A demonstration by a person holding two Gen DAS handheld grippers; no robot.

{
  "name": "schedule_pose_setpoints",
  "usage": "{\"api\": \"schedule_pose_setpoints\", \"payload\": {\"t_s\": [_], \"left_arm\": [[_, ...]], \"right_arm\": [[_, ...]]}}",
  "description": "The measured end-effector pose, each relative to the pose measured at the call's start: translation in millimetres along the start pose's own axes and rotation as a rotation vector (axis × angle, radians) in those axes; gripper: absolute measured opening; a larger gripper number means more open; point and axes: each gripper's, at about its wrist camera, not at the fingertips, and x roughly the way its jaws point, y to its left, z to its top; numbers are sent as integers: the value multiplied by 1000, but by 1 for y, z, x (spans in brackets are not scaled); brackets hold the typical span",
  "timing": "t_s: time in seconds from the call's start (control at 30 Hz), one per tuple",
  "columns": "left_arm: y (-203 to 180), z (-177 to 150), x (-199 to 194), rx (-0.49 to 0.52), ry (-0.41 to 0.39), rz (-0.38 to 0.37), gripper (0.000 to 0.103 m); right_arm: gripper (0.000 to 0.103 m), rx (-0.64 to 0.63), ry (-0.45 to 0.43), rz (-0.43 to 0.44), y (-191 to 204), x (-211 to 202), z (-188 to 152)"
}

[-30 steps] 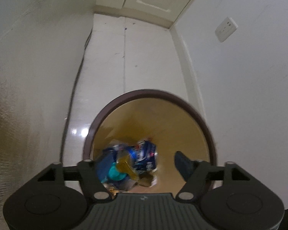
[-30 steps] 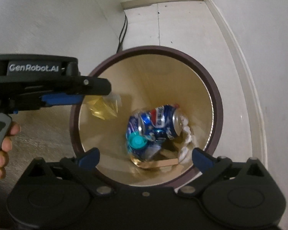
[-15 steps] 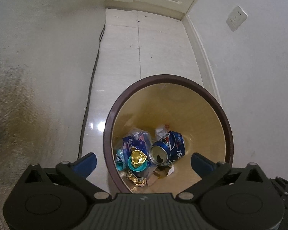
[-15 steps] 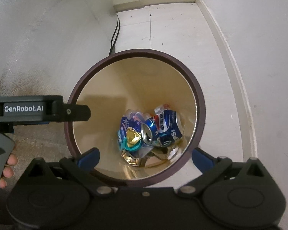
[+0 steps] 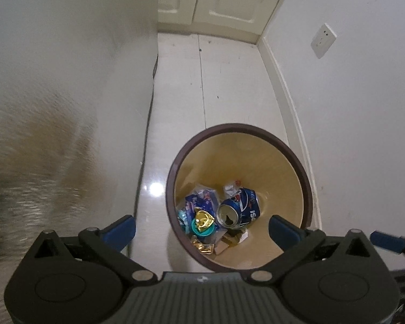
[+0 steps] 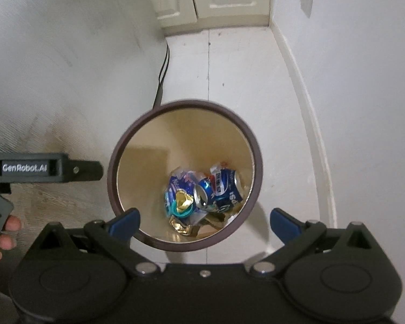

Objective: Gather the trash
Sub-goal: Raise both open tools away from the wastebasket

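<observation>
Left gripper (image 5: 201, 229) and right gripper (image 6: 205, 222), both spread wide and empty, hang above the round brown-rimmed waste bin (image 5: 306, 186), where a crushed blue soda can (image 5: 239, 212) lies below their fingertips.

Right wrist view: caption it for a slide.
Open right gripper above a round brown-rimmed bin holding a crushed blue soda can.

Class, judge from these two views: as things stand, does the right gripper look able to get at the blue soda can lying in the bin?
Probably yes. The right gripper is open and empty above the bin, which has no lid, and the blue soda can lies on top of the other trash, though deep down.
</observation>
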Motion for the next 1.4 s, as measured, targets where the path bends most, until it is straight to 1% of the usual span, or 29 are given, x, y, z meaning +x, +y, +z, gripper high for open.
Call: {"api": "schedule_pose_setpoints", "payload": {"t_s": [0.3,0.63,0.83,0.97,1.1,1.23,1.4], "left_arm": [[-14,-16,-71,54,-57,27,103],[-36,-41,-153,103,-153,23,103],[-43,-55,-198,107,-211,24,103],[-47,-62,-228,117,-250,18,103],[-52,-72,-254,138,-276,54,103],[-55,-81,-281,153,-304,50,103],[-58,-92,-321,169,-372,41,103]], "right_arm": [[103,-6,-80,-24,4,-75,1],[103,-4,-184,-51,10,-158,-14],[103,-8,-234,-58,19,-203,-25],[103,-19,-269,-62,25,-231,-30],[103,-21,-305,-63,31,-257,-35],[103,-12,-331,-65,35,-280,-41],[103,-21,-367,-70,44,-310,-49]]}}
